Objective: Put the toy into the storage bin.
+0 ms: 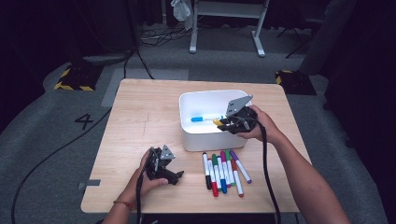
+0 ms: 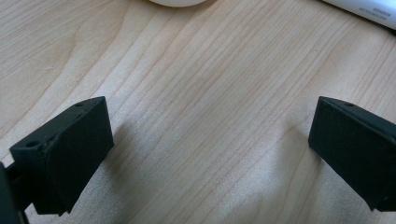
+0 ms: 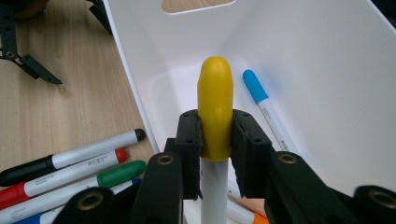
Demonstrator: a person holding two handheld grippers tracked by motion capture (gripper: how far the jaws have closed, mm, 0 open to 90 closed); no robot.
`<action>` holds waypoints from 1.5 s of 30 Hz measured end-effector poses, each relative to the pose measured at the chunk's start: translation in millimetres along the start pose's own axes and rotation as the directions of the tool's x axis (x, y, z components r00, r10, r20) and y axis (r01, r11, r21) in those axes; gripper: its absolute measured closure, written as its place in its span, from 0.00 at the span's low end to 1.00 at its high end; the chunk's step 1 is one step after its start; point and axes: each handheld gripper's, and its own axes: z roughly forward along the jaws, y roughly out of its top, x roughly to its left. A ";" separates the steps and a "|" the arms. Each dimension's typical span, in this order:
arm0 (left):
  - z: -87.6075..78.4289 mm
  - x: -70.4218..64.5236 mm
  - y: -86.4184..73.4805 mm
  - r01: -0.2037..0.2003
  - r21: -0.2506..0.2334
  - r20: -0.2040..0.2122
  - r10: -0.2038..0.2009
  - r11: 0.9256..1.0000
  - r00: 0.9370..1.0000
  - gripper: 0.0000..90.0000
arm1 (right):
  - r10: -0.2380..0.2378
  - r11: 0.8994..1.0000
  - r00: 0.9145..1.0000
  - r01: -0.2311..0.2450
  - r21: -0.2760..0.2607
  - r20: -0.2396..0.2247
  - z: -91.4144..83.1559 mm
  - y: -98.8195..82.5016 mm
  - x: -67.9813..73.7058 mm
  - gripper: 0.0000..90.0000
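High view: my right gripper (image 1: 223, 123) sits over the near right corner of the white bin (image 1: 205, 139), clamped on a yellow-capped marker (image 1: 217, 122). A blue-capped marker (image 1: 204, 118) lies on the bin floor, just beside the yellow cap. My left gripper (image 1: 173, 176) rests on the table (image 1: 135, 116) near the front edge, well apart from the bin, pointing right toward the row of markers (image 1: 225, 171) lying in front of the bin. Left gripper view: jaws wide apart, nothing between them, just bare wood below; the bin's rounded corner at the top edge and one white marker barrel (image 2: 362, 8) at top right. Right gripper view: jaws pinched tight on the yellow cap (image 3: 215, 105), white barrel running down between them, cap tip pointing into the bin. Blue marker (image 3: 266, 107) lies on the bin floor to the right of it. Outside the bin wall, at left, black (image 3: 70, 156), red and green markers lie side by side on the table.
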 end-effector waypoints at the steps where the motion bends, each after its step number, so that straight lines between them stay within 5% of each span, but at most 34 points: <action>1: 0.0 0.0 0.0 0.000 0.001 -0.001 0.000 1.000 1.000 0.00 | 0.002 1.000 1.000 -0.002 0.004 -0.005 1.1 0.0 -0.3 0.83; 14: 0.0 0.0 0.0 0.000 0.000 -0.001 0.000 1.000 1.000 0.00 | 0.042 0.999 0.999 -0.042 -0.006 -0.009 5.9 -5.2 -3.0 0.78; 22: 0.0 0.0 0.0 0.000 0.000 0.000 0.000 1.000 1.000 0.00 | 0.080 0.994 0.996 -0.077 -0.075 0.027 -6.2 -8.5 -3.4 0.70; 27: 0.0 -0.1 0.0 0.000 0.000 0.000 0.000 1.000 1.000 0.00 | 0.117 0.984 0.992 -0.109 -0.141 0.052 -24.4 -12.9 -2.3 0.65; 33: 0.0 -0.1 0.0 0.000 0.000 0.000 0.000 1.000 1.000 0.00 | 0.192 0.957 0.978 -0.168 -0.235 0.083 -55.8 -28.8 -1.3 0.62; 45: 0.0 -0.1 0.0 0.000 0.000 0.000 0.000 1.000 1.000 0.00 | 0.239 0.935 0.961 -0.190 -0.299 0.138 -102.1 -80.4 26.4 0.57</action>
